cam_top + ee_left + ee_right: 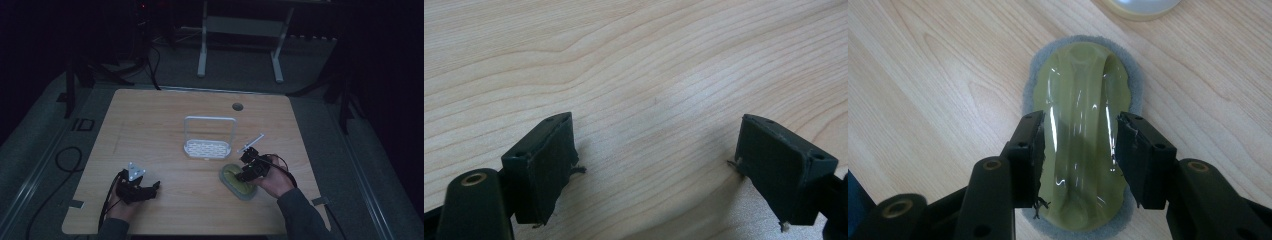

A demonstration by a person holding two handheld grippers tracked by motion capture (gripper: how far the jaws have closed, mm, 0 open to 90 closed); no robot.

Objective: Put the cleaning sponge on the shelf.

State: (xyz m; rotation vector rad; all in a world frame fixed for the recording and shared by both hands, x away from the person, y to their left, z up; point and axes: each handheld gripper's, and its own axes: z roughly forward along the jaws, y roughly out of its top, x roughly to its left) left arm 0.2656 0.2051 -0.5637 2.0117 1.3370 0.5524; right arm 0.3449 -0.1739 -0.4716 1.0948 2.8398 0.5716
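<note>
Dim room, wooden table (pixel 150 130), with a white rack (pixel 209 139) standing near its middle. Just right of and nearer than the rack lies a scrubber (pixel 1080 115): an olive plastic grip on a grey pad, flat on the wood. In the right gripper view the right gripper (pixel 1080 152) has its jaws set narrow on either side of the grip's raised ridge, pads touching or all but touching it; whether they already pinch it firmly I cannot tell. The step in hand looks like taking hold of the scrubber. To do it well, keep the pads square on the ridge's flanks, low enough to bite, close evenly, then lift straight so the glossy plastic does not slip. At the table's near left the left gripper (pixel 654 165) rests with jaws wide apart over bare wood, holding nothing
</note>
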